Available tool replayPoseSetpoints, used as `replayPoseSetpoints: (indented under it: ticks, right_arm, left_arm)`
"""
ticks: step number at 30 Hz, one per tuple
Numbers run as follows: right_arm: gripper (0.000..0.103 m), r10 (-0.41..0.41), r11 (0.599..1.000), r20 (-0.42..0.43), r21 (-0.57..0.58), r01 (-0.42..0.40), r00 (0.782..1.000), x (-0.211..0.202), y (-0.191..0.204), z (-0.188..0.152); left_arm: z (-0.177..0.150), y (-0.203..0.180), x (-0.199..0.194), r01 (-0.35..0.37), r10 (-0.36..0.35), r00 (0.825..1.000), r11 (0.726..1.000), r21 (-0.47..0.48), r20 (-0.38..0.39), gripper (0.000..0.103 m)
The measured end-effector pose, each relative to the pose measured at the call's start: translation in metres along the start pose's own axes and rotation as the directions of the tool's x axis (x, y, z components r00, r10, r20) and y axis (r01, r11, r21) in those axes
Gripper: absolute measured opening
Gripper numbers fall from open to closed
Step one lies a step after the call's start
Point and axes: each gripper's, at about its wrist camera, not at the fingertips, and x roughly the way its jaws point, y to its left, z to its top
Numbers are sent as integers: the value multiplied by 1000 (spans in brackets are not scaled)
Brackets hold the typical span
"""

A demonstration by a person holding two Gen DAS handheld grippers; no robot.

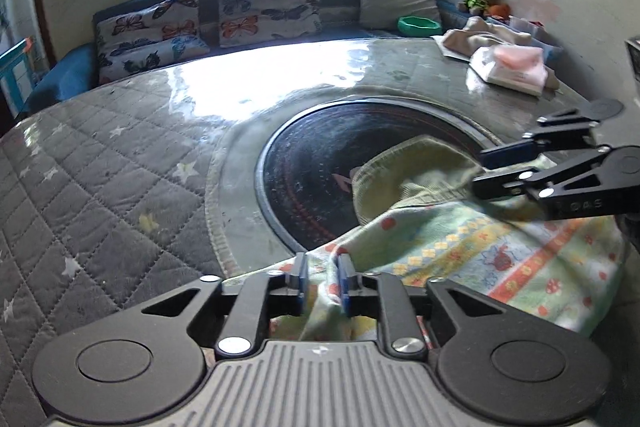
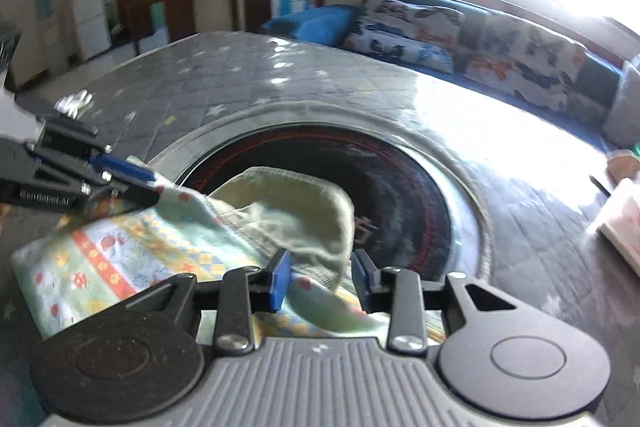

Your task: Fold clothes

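Left tongs (image 1: 323,281) pinch the printed garment (image 1: 480,259) (edge bunched between); right tongs (image 2: 320,281) spread around it.

Patterned garment (image 1: 500,259) at lower right of left wrist view: pale green cloth, orange and yellow bands, ladybug and mushroom prints. Rumpled, partly folded, plain olive ribbed part (image 1: 412,171) turned over on top, overlapping dark round disc.
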Motion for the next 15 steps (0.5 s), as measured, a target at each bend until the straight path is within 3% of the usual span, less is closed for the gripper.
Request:
replayPoseSetpoints:
  ticks: [5, 9, 15]
  right_arm:
    - [33, 33, 998, 62, 45, -36, 998, -20, -1, 1]
    - [33, 116, 993, 43, 18, -116, 992, -17, 20, 1]
    - [33, 88, 996, 5, -6, -88, 996, 9, 45, 5]
  left_arm:
    - [5, 9, 6, -25, 25, 1000, 997, -70, -9, 39]
    - [8, 22, 8, -59, 58, 998, 988, -141, -16, 39]
    - [6, 25, -13, -62, 66, 998, 983, -173, 20, 39]
